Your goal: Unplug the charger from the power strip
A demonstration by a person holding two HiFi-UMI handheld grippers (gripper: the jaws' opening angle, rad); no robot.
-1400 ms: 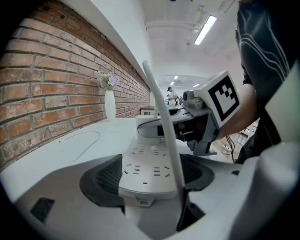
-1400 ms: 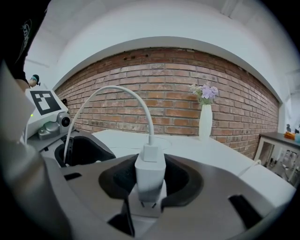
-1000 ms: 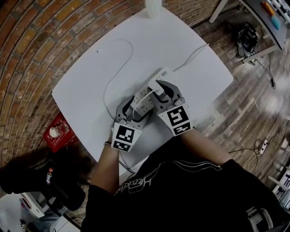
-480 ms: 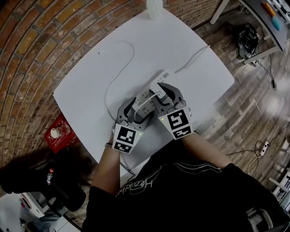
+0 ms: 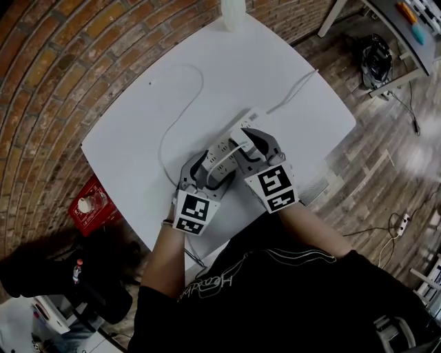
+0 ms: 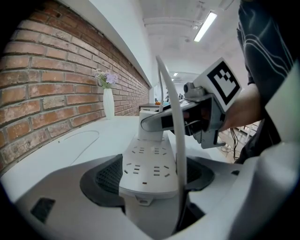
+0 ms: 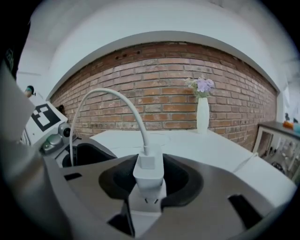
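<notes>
A white power strip (image 5: 222,146) lies on the white table (image 5: 138,131). My left gripper (image 5: 205,167) is shut on its near end, and the strip (image 6: 152,164) fills the space between the jaws. The right gripper (image 5: 249,141) is shut on the white charger (image 7: 149,173), which stands upright on the strip. The charger's two prongs show just above the strip's face. From the charger's top a white cable (image 7: 108,101) arcs up and over the strip (image 6: 173,136), then loops across the table (image 5: 176,103).
The strip's own cord (image 5: 293,88) runs to the table's far right edge. A white vase (image 5: 233,10) stands at the far edge, near a brick wall (image 7: 154,89). A red device (image 5: 88,205) and another power strip (image 5: 398,222) lie on the floor.
</notes>
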